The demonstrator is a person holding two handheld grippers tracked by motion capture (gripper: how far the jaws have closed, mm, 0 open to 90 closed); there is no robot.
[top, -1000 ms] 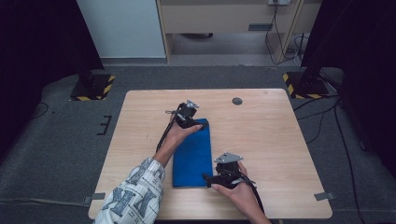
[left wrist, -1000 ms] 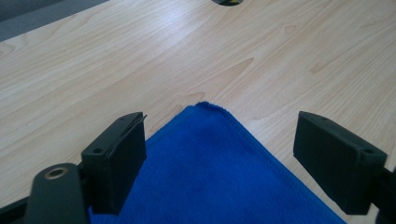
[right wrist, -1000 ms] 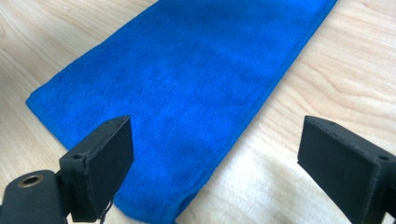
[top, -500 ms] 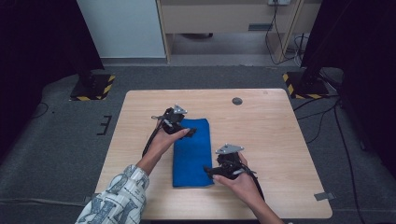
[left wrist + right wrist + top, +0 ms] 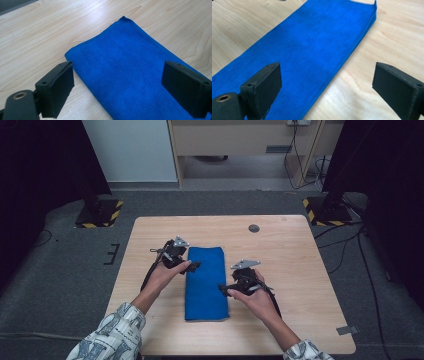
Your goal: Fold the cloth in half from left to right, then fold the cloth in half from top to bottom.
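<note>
Beside the folded blue cloth [image 5: 205, 282], both claws gape empty; its near end is cut off

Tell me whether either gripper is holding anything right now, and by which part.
Nothing is held. The left gripper and right gripper both stand open, beside the folded blue cloth lying flat on the wooden table.

Blue cloth [image 5: 205, 282] | you have it folded into a long narrow rectangle, several layers thick | lying flat on the wooden table [image 5: 295, 265] | long side running away from you, near the middle, slightly left of centre
</note>
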